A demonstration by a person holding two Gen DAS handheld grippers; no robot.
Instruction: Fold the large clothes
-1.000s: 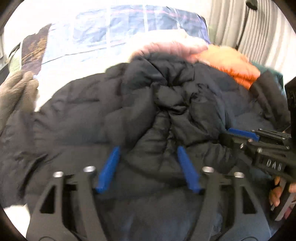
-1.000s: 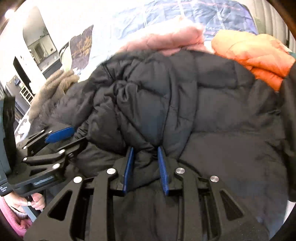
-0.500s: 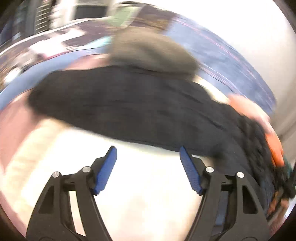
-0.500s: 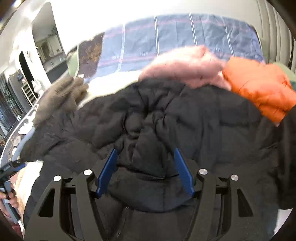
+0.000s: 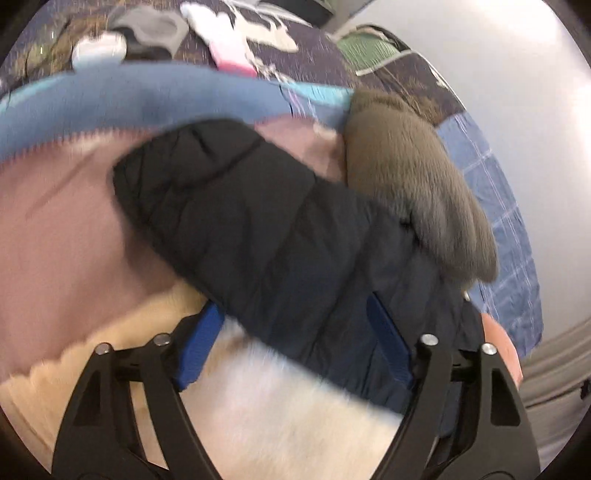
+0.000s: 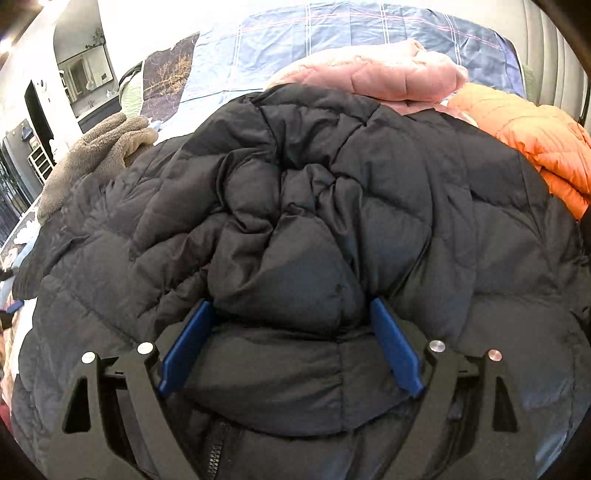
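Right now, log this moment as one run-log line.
left gripper: open, astride black jacket sleeve | right gripper: jaws just opened, hood bunch between pads, unpressed | fold: unfinished

Colours on the bed: mostly dark jacket, bright pile behind.
Puffer jacket (image 6: 369, 206) black, quilted; jacket (image 6: 376, 70) pink; jacket (image 6: 535, 144) orange; fleece (image 6: 99, 147) grey-brown; bedsheet (image 6: 332, 33) blue plaid; gripper pads (image 6: 395, 347) blue.
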